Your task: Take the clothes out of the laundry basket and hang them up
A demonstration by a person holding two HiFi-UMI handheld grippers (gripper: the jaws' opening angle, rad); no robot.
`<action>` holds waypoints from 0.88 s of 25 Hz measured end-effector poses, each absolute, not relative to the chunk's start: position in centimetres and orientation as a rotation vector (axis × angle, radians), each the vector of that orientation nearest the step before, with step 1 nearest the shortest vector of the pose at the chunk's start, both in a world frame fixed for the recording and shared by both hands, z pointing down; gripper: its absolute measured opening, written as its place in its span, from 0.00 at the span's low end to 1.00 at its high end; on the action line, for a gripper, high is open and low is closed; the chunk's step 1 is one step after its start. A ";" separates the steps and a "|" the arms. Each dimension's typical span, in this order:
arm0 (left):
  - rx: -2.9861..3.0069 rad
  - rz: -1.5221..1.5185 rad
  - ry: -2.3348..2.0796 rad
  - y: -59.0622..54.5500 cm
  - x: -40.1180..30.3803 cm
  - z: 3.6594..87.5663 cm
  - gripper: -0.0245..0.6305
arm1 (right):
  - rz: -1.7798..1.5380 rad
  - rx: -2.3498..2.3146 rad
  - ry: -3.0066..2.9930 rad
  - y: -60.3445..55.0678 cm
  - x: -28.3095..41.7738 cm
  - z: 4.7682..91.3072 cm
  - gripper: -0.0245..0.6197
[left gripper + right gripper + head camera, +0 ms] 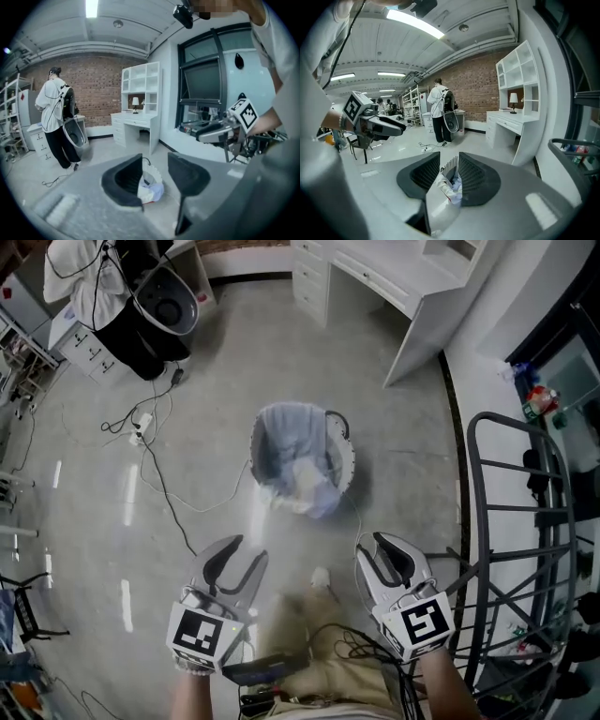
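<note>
Head view, clothes (pixel 305 481) in laundry basket (pixel 348 457), left gripper (pixel 247 551), right gripper (pixel 376 546), empty-jawed

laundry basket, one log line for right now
left tool: open, empty | right tool: open, empty | laundry basket: on floor, clothes inside

Bright ceiling strips (pixel 415 22) shine above the right gripper (pixel 449 161); glare streaks the floor (pixel 131 498) left of the left gripper (pixel 242 551); the laundry basket (pixel 302 463) ahead is smeared; gripper views bow at edges.

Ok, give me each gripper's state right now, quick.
Left gripper: open, holding nothing.
Right gripper: open, holding nothing.
</note>
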State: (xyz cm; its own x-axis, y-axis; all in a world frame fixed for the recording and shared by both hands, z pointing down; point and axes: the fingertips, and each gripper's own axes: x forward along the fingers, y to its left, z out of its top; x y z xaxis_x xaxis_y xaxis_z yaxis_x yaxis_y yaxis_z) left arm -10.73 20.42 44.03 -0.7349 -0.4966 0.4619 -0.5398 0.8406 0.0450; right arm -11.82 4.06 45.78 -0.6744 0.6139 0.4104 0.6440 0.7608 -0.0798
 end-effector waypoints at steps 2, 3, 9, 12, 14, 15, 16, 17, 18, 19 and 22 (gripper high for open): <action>0.775 0.112 -2.523 20.5 -11.9 46.4 0.29 | -0.088 -0.949 -2.519 4.3 -12.8 47.5 0.21; 0.787 0.115 -2.507 20.5 -12.5 47.8 0.30 | -0.084 -0.943 -2.512 4.4 -13.3 48.5 0.21; 0.816 0.157 -2.434 21.5 -15.5 55.9 0.33 | -0.069 -0.907 -2.480 5.3 -16.4 54.3 0.23; 0.819 0.182 -2.389 21.9 -17.1 60.5 0.37 | -0.043 -0.886 -2.457 5.5 -17.9 57.3 0.24; 0.807 0.173 -2.359 22.4 -17.9 63.6 0.39 | -0.040 -0.880 -2.442 5.6 -18.5 59.2 0.24; 0.795 0.169 -2.347 22.8 -18.3 65.1 0.40 | -0.036 -0.878 -2.436 5.7 -18.8 60.1 0.24; 0.780 0.170 -2.336 23.2 -18.7 66.6 0.40 | -0.032 -0.876 -2.432 5.7 -19.1 61.0 0.24; 0.766 0.175 -2.324 23.6 -19.0 68.2 0.40 | -0.028 -0.874 -2.429 5.8 -19.4 62.0 0.24; 0.753 0.181 -2.311 23.9 -19.3 69.9 0.40 | -0.024 -0.871 -2.425 5.8 -19.8 62.9 0.24; 0.743 0.187 -2.298 24.2 -19.6 71.5 0.40 | -0.021 -0.869 -2.422 5.8 -20.1 63.8 0.24; 0.716 0.192 -2.263 24.8 -20.4 76.3 0.44 | -0.013 -0.868 -2.416 6.0 -21.2 66.3 0.24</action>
